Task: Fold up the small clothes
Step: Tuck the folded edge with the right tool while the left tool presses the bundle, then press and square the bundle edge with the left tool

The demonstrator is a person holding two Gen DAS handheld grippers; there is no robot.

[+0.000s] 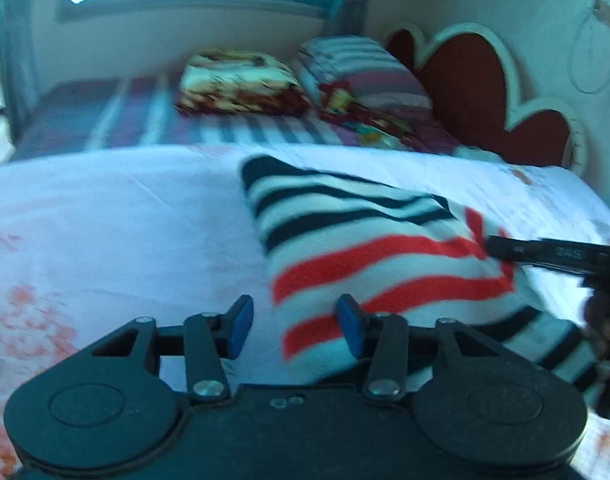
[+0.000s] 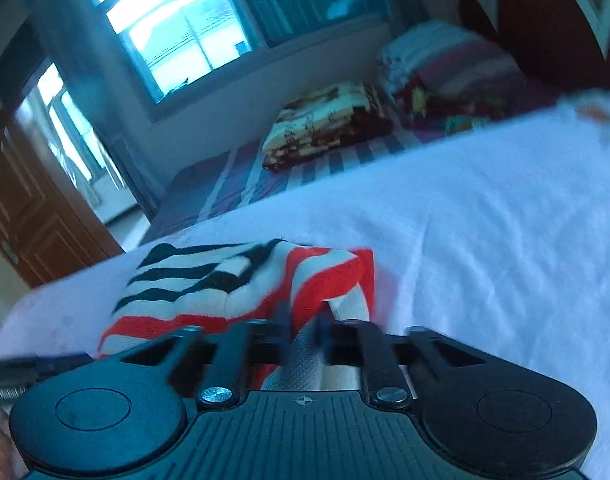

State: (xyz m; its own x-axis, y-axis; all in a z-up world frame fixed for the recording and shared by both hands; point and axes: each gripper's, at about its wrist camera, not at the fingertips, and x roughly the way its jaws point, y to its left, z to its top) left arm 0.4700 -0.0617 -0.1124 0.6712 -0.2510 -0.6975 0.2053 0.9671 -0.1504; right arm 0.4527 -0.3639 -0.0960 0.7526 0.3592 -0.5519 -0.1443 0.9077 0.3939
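My left gripper (image 1: 295, 326) sits low at six o'clock in its own view, its blue pads (image 1: 241, 326) partly apart. The near edge of the striped sweater (image 1: 369, 248) lies between them, but the pads do not press on it.

The sweater is a folded bundle on the white sheet (image 1: 105, 216), at the centre of the left view and spreading toward four o'clock. Its long axis runs from eleven o'clock down to five o'clock: the black-and-white stripes lie at the far end, the red-and-white stripes nearer me. The stripes themselves run across that axis.

My right gripper (image 2: 307, 322) is closed narrow on a fold of the sweater (image 2: 209, 288), pinching red-and-white cloth at the bundle's right edge. That view is blurred, so the pads are hard to make out. There the bundle stretches away toward ten o'clock, black stripes farthest.

In the left view the right tool's black finger (image 1: 545, 254) enters from three o'clock and meets the sweater's red corner.

Beyond the sheet, at twelve o'clock, a folded blanket (image 1: 241, 84) rests on a striped bedcover (image 1: 145, 120).
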